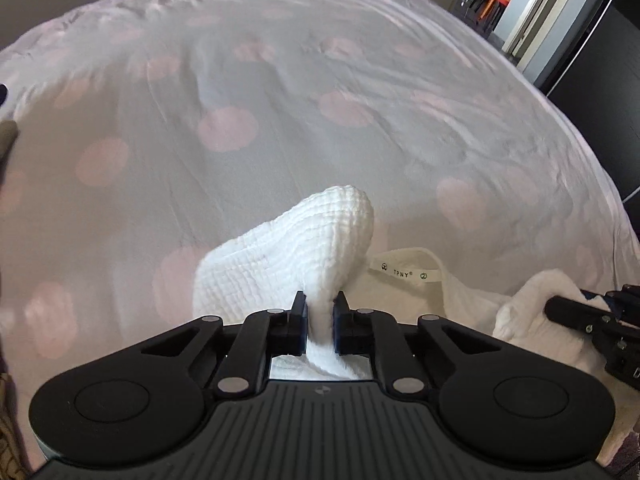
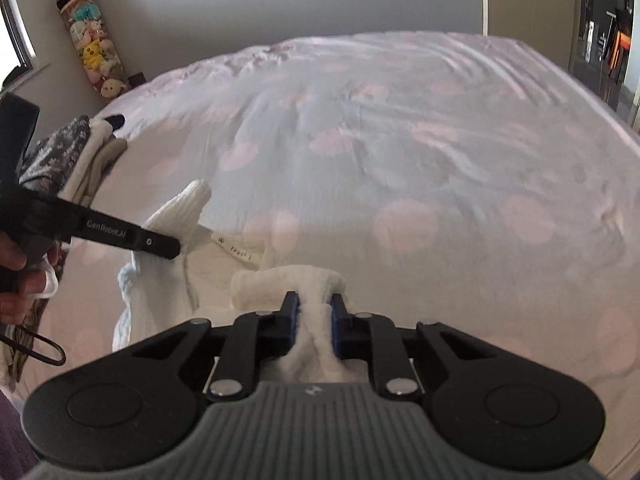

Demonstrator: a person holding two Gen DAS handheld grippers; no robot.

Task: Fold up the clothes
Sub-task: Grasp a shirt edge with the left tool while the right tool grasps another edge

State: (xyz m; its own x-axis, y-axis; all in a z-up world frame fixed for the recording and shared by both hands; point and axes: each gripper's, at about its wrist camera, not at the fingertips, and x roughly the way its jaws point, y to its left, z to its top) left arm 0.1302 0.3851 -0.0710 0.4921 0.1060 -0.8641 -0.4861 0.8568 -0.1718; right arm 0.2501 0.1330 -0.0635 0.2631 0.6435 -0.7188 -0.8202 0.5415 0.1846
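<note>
On the near edge of the bed (image 1: pixel 280 80), covered by a pale spread with pink dots, lies the white garment (image 1: pixel 288 248), a crinkle-textured piece with its neck label (image 1: pixel 404 272) facing up.

Left to right, right wrist view:
- Far left: pile of other clothes (image 2: pixel 76 152), grey-patterned and cream. Judged waiting or already done; cannot tell which.
- Corner behind it: tall clear tube of plush toys (image 2: pixel 94 48).
- A hand (image 2: pixel 16 264) holds the left gripper (image 2: pixel 176 246), seen side-on, with its tip in the cloth.
- Centre: right gripper (image 2: pixel 314 316), jaws narrow and clamped on a bunched ridge of the garment.

Left wrist view: left gripper (image 1: pixel 320 312) also narrow, pinching a fold that stands up in a rounded peak past the pads. Right gripper (image 1: pixel 580 316) enters at the right edge, buried in cloth.

Reading: 2 grips sit either side of the label, so probably at the shoulders or the neckline corners. Holding both would let the garment be lifted and laid flat, or a fold carried over evenly.

Not resolved:
- Most of the garment sits under the gripper bodies; sleeves, hem and overall shape hidden.
- Label text is too small to trust.
- Bedspread blurred.
- Dark doorway at far right, contents unclear.
</note>
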